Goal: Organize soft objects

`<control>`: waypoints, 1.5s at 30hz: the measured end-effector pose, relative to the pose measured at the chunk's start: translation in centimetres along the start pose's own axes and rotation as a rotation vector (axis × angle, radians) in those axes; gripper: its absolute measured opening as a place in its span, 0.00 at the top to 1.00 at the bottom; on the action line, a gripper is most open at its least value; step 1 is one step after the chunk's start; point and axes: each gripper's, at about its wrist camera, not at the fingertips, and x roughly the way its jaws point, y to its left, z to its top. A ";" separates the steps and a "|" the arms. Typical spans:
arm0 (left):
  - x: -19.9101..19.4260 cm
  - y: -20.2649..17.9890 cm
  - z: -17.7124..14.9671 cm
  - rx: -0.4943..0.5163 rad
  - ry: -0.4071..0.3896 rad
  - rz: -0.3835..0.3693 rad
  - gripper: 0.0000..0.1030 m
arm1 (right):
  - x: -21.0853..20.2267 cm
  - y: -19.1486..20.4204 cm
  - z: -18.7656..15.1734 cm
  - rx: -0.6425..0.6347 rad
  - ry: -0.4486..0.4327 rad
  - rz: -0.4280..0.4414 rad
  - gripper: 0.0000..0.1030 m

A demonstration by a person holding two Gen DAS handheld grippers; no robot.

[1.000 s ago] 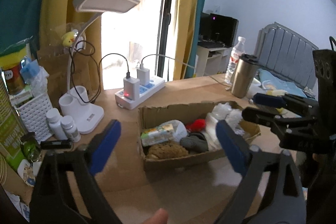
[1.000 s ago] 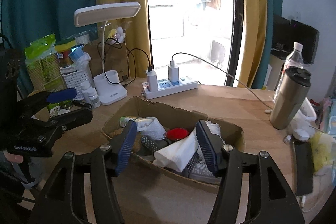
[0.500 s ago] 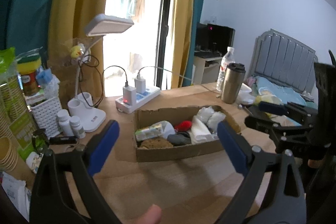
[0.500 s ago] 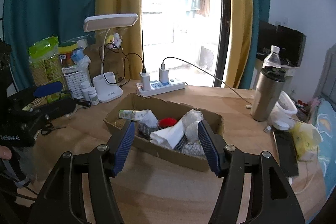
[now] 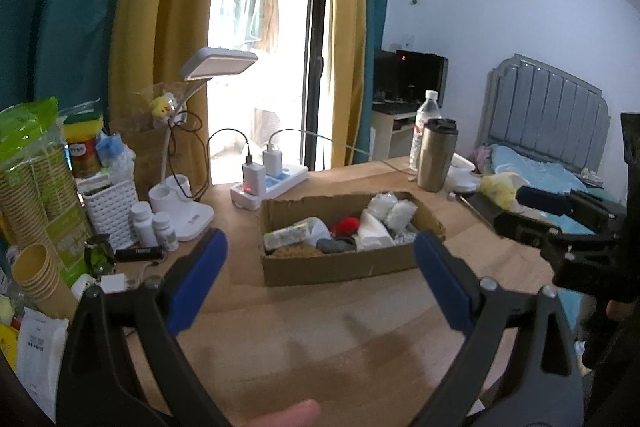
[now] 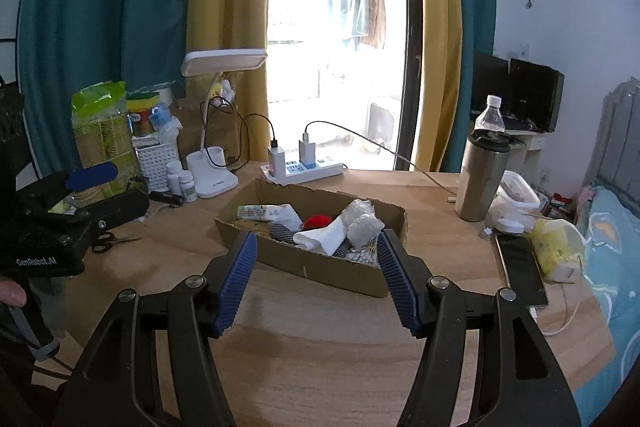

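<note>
Cardboard box (image 6: 304, 263) holds every soft item; both tools, left tool (image 5: 320, 279) and right tool (image 6: 316, 279), gape empty before it. Sorting looks finished.

1. One cardboard box (image 6: 316, 263), centre of the frame.
2. Two white pill bottles (image 6: 182, 181), left of centre.
3. Two chargers (image 6: 292, 155) in one power strip (image 6: 320, 171).
4. One steel tumbler (image 6: 480, 179), right.

Cardboard box (image 6: 316, 269) mid-table (image 6: 320, 359), soft objects (image 6: 324, 237) in it. Power strip (image 6: 308, 169) behind at far edge; lamp (image 6: 212, 175) left; tumbler (image 6: 480, 179) right; phone (image 6: 520, 269) near right edge.
</note>
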 end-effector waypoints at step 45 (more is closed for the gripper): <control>-9.9 -3.4 2.0 0.059 -0.156 -0.035 0.06 | -12.1 1.7 0.0 0.044 -0.195 -0.138 0.24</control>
